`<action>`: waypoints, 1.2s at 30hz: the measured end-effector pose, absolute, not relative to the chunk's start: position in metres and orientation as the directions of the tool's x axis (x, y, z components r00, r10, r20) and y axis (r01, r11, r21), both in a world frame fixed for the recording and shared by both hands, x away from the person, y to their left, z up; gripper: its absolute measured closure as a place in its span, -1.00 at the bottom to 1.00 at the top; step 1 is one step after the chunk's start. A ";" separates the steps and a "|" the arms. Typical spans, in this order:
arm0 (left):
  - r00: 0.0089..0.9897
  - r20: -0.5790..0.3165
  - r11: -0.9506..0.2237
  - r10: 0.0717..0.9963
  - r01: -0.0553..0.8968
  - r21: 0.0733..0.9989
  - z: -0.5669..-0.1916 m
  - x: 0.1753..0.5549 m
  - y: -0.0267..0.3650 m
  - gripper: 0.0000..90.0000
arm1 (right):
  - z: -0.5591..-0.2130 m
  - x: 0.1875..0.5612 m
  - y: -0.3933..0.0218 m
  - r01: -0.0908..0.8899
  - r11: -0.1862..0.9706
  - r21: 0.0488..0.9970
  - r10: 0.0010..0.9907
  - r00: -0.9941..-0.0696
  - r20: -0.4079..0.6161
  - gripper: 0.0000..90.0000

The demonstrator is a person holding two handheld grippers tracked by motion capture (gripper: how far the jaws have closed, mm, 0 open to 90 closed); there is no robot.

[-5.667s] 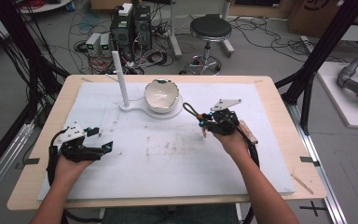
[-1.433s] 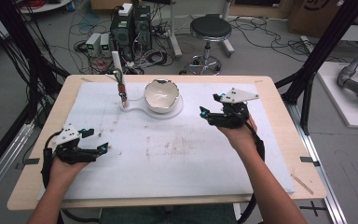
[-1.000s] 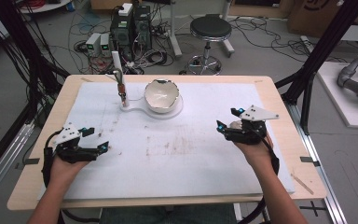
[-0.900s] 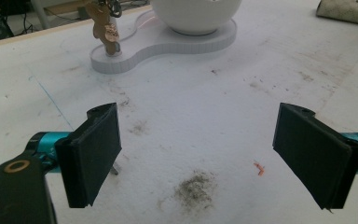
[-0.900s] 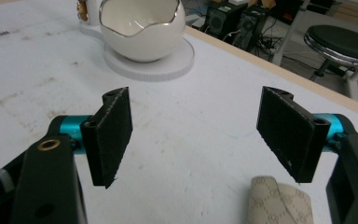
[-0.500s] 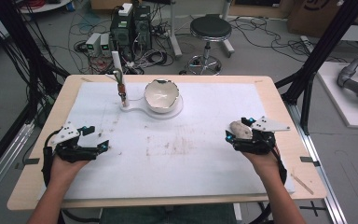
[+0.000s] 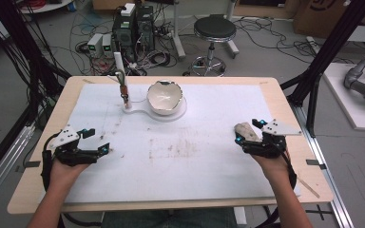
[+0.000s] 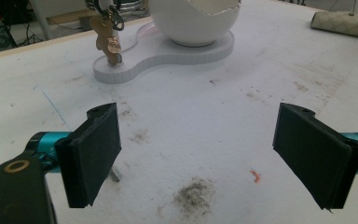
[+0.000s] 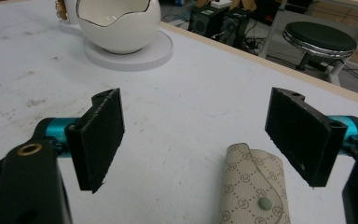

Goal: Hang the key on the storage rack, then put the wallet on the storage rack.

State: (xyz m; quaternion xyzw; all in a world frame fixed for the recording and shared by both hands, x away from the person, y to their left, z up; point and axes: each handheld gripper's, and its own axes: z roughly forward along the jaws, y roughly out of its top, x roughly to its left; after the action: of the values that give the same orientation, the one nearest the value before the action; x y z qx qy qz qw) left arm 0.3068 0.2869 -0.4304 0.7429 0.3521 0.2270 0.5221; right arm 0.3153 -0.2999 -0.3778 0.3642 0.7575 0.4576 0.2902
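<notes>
A wooden table under a stained white mat stands on a grey concrete floor. Behind it a round black stool sits beside computer boxes and tangled cables. Black frame posts rise at both sides.

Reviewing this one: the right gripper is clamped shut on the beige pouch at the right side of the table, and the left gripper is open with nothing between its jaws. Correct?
Not quite. The right gripper is open; the beige pouch lies on the table between its spread jaws, pads apart from it, as the right gripper view shows. Those jaws have just been opening. The left gripper is indeed open with nothing between its jaws.
</notes>
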 end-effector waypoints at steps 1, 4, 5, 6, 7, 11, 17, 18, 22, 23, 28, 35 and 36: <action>0.649 -0.031 -0.208 0.760 0.289 0.934 -0.430 0.307 0.287 -0.67 | -0.378 0.316 -0.299 0.288 0.320 0.903 0.815 -0.569 -0.108 -0.55; 0.650 -0.032 -0.207 0.759 0.288 0.935 -0.430 0.307 0.286 -0.67 | -0.378 0.316 -0.297 0.289 0.330 0.899 0.812 -0.572 -0.114 -0.55; 0.652 -0.032 -0.208 0.758 0.288 0.935 -0.431 0.307 0.286 -0.67 | -0.378 0.316 -0.297 0.289 0.330 0.899 0.812 -0.573 -0.114 -0.55; 0.650 -0.035 -0.205 0.759 0.290 0.935 -0.431 0.308 0.286 -0.67 | -0.378 0.315 -0.297 0.289 0.327 0.900 0.813 -0.571 -0.112 -0.55; 0.652 -0.033 -0.210 0.757 0.292 0.933 -0.432 0.308 0.286 -0.67 | -0.378 0.315 -0.298 0.288 0.331 0.899 0.815 -0.568 -0.118 -0.55; 0.650 -0.034 -0.210 0.759 0.295 0.932 -0.432 0.308 0.287 -0.67 | -0.379 0.315 -0.300 0.304 0.325 0.895 0.827 -0.551 -0.113 -0.55; 0.647 -0.027 -0.218 0.762 0.296 0.930 -0.432 0.309 0.286 -0.67 | -0.381 0.316 -0.307 0.317 0.331 0.889 0.840 -0.529 -0.124 -0.55; 0.648 -0.024 -0.221 0.762 0.295 0.930 -0.432 0.309 0.285 -0.67 | -0.382 0.316 -0.308 0.319 0.334 0.887 0.842 -0.524 -0.129 -0.55; 0.649 -0.025 -0.222 0.760 0.296 0.929 -0.431 0.310 0.283 -0.67 | -0.385 0.318 -0.314 0.330 0.327 0.885 0.853 -0.507 -0.126 -0.55; 0.650 -0.026 -0.222 0.760 0.296 0.929 -0.432 0.311 0.282 -0.67 | -0.387 0.318 -0.316 0.338 0.328 0.882 0.855 -0.503 -0.126 -0.55; 0.661 -0.024 -0.231 0.750 0.296 0.927 -0.432 0.315 0.278 -0.67 | -0.400 0.323 -0.327 0.400 0.341 0.851 0.876 -0.463 -0.133 -0.55; 0.669 -0.024 -0.238 0.742 0.297 0.925 -0.433 0.317 0.274 -0.67 | -0.411 0.329 -0.335 0.468 0.323 0.823 0.904 -0.410 -0.122 -0.55; 0.670 -0.024 -0.239 0.742 0.297 0.924 -0.433 0.318 0.274 -0.67 | -0.413 0.331 -0.335 0.477 0.322 0.818 0.907 -0.404 -0.121 -0.55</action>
State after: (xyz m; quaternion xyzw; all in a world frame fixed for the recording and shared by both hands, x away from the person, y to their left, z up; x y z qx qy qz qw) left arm 0.3176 0.2739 -0.4329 0.7566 0.3435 0.2170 0.5124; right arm 0.3305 -0.3352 -0.4127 0.4573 0.7564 0.3603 0.2981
